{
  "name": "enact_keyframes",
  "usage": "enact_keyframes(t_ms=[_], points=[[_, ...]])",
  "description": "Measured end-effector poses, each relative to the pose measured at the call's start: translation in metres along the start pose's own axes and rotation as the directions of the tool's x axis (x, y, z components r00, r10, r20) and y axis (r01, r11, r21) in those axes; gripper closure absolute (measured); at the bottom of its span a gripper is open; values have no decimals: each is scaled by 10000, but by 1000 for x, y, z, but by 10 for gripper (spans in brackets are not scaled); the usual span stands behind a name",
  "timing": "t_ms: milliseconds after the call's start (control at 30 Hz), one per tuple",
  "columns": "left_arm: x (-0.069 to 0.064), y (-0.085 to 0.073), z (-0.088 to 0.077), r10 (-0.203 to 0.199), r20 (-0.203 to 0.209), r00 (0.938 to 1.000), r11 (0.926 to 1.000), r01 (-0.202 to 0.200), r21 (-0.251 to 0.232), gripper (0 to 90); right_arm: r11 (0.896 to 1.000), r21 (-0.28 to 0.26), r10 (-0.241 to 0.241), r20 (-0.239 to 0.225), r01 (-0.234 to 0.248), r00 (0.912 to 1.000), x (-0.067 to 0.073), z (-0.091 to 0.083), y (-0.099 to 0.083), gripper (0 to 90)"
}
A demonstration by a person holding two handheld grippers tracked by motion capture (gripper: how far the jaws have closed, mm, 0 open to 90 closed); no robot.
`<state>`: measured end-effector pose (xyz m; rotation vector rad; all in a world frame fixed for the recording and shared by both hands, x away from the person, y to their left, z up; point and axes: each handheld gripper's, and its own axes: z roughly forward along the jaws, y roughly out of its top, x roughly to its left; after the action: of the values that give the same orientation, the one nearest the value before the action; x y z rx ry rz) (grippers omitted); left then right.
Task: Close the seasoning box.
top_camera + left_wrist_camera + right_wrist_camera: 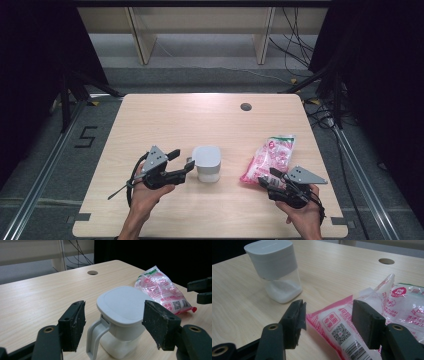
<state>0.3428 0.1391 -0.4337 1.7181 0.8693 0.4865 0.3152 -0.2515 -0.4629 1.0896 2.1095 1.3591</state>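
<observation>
My left gripper sits just left of the white lidded container, jaws spread wide. In the left gripper view the container's handle and lid lie between the two pads, with clear gaps on both sides; no pad presses on it. No grip on my left side.

The container stands upright near the middle of the table, slightly toward the near edge. Its lower part is clear and holds a white granular fill, seen in the right gripper view.

My right gripper is at the near right of the table, at the near end of the pink-and-white plastic bag. The bag lies flat, running from near to far, well right of the container and apart from it. In the right gripper view the jaws are moderately open with the bag's near corner lying between them; the right pad stands over or against the bag, the left pad beside its edge. Whether the pads actually pinch the plastic I cannot tell.

A round cable hole sits at the far right of the table.
</observation>
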Motion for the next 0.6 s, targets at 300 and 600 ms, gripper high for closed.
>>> enact_keyframes(t_ms=[300,600], points=[[-1,-26,-10,-106,190,9998,9995,101,303,320,10000,53,32,-9,-32,10000,2,0,-1,437],[-11,-43,-23,298,318,9991,9987,-311,407,308,10000,43,3,-208,-2,9998,5,0,-2,424]])
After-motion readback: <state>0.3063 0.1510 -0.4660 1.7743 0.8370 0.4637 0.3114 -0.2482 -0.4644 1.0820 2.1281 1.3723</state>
